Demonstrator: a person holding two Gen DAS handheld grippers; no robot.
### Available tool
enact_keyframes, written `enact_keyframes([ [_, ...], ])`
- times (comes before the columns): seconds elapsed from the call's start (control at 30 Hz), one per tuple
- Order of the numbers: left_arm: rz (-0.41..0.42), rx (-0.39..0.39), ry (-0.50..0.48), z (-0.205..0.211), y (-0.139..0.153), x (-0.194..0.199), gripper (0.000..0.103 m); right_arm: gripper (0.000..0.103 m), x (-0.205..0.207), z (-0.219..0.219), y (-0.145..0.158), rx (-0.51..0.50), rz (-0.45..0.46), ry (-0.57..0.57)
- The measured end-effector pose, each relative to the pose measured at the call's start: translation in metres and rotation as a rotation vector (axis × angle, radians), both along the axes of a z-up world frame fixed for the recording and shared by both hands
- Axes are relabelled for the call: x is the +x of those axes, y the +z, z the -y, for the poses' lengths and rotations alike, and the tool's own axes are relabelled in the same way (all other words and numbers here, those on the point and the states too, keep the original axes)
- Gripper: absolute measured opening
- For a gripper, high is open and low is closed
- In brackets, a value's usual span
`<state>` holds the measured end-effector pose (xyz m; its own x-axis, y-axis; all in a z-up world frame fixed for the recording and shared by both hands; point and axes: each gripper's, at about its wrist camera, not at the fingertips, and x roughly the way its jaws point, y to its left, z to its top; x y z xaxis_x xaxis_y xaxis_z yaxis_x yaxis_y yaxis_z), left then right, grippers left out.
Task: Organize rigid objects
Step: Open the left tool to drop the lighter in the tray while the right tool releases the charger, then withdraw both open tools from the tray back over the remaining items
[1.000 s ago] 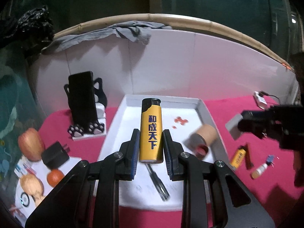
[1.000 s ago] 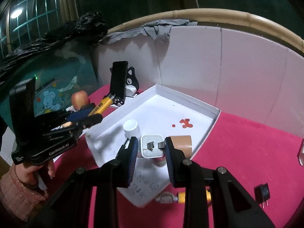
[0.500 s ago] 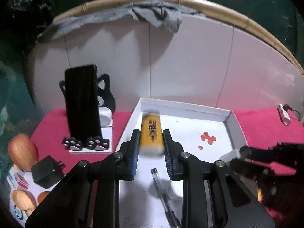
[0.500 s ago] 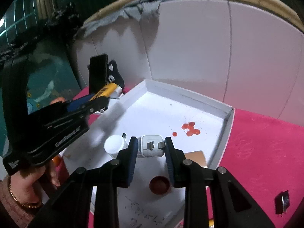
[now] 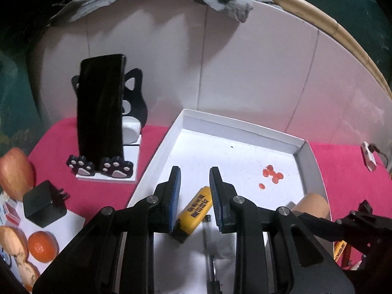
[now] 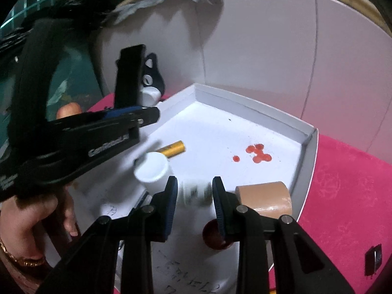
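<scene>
Left wrist view: left tool (image 5: 194, 186) jaws part-open, just been opening; yellow lighter (image 5: 196, 207) now lies tilted on the floor of the white tray (image 5: 245, 125), low between the jaws, pads not pressing on it. A sec ago the lighter stood upright, clamped in the pads. Lighter carries dark Chinese print, too blurred here to read. Pen (image 5: 208, 242) lies in tray at 6 o'clock of the lighter. Red spots (image 5: 272, 175) on tray floor at 2 o'clock. Black phone (image 5: 100, 107) upright on a cat-paw stand (image 5: 105, 166) at 10 o'clock, on pink desk (image 5: 61, 142). Black charger (image 5: 44, 203), apple (image 5: 14, 171), orange (image 5: 41, 247) at 8 o'clock. Right tool (image 5: 343, 223) edges in at 3 o'clock.

Right wrist view: right tool (image 6: 194, 192) nearly closed on white charger (image 6: 196, 192), blurred; grip same as 1 s ago, but charger now lower, inside the tray (image 6: 254, 112). White bottle (image 6: 154, 169) just at 10 o'clock of it, tan tape roll (image 6: 267, 196) at 3 o'clock, dark red cap (image 6: 213, 238) at 5 o'clock. Lighter (image 6: 172, 148) lies flat at 11 o'clock; before it was in the left tool. Left tool (image 6: 147, 115) at 9 o'clock reads "GenRobot.AI", hand (image 6: 29, 215) holding it. Handwriting on tray floor at 6 o'clock, unreadable.
</scene>
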<state>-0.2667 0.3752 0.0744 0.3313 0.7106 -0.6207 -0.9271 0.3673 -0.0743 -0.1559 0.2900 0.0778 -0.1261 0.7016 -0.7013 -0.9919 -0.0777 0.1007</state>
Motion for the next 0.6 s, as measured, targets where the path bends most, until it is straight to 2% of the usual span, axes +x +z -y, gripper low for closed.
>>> enact_keyframes([
  [0.03,-0.005,0.006,0.015,0.001,-0.001,-0.002,0.042,0.032,-0.001,0.002,0.002,0.012,0.01,0.004],
  [0.07,-0.005,0.008,0.02,0.003,-0.001,-0.003,0.076,0.037,-0.003,0.004,0.004,0.022,0.018,0.006],
  [0.13,-0.004,0.023,0.037,0.007,-0.002,-0.008,0.103,0.073,-0.005,0.01,0.008,0.052,0.045,0.002],
  [0.2,-0.006,0.031,0.059,0.012,-0.002,-0.012,0.103,0.08,-0.006,0.016,0.013,0.078,0.052,0.003],
  [0.3,0.038,0.03,0.097,0.024,0.003,-0.025,0.103,0.08,-0.005,0.026,0.02,0.098,0.035,0.006],
  [0.43,0.125,0.093,0.135,0.058,0.02,-0.046,0.103,0.08,0.014,0.055,0.039,0.164,-0.007,-0.03],
  [0.6,0.187,0.186,0.061,0.111,0.037,-0.046,0.103,0.08,0.057,0.105,0.062,0.255,-0.034,-0.135],
])
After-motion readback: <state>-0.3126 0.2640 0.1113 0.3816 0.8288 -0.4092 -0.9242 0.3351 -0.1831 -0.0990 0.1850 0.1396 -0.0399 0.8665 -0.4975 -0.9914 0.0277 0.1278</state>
